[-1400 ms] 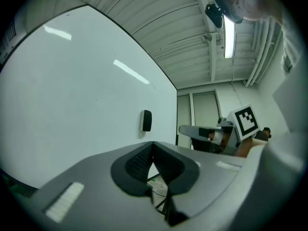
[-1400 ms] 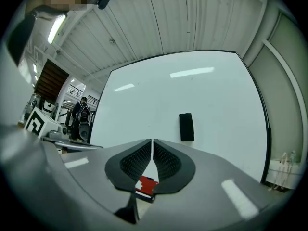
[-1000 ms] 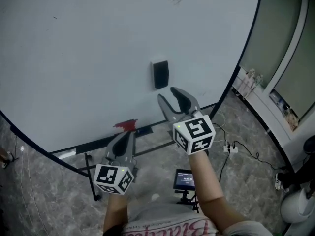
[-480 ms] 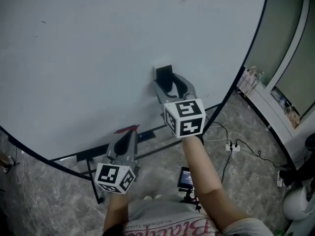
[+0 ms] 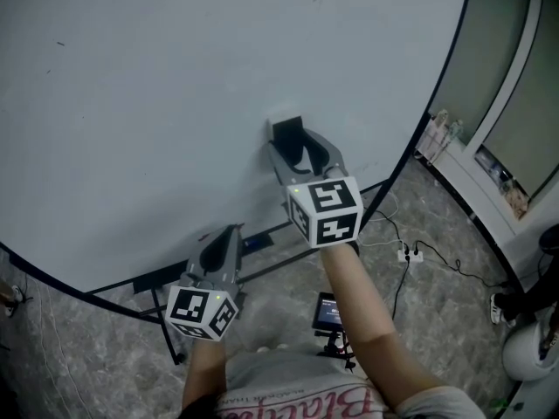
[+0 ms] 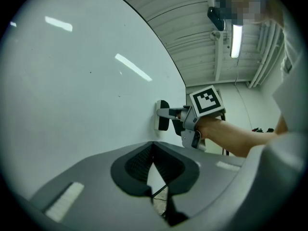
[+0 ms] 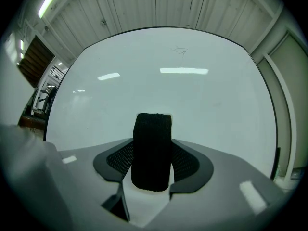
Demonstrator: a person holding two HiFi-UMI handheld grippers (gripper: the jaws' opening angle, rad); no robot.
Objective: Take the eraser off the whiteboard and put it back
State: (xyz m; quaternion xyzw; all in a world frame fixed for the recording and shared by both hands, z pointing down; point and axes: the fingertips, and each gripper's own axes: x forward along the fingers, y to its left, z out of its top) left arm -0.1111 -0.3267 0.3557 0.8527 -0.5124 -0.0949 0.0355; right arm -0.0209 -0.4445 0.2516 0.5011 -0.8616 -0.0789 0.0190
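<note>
The black eraser clings to the whiteboard near its lower edge. My right gripper is pushed up level against the board, with one jaw on each side of the eraser. In the right gripper view the eraser stands upright between the ribbed pads, and I see no squeeze on it. From the left gripper view, the right gripper brackets the eraser at the board. My left gripper hangs lower left near the board's bottom rail, shut and holding nothing, fingertips together.
The whiteboard's black frame and stand legs run below my grippers. On the stone floor sit a small screen on a tripod and a power strip with cables. A low shelf with small items lines the right wall.
My right gripper has gone up and forward from below the eraser to the board, and its jaws now flank the eraser. The left gripper has shifted slightly along the bottom rail.
</note>
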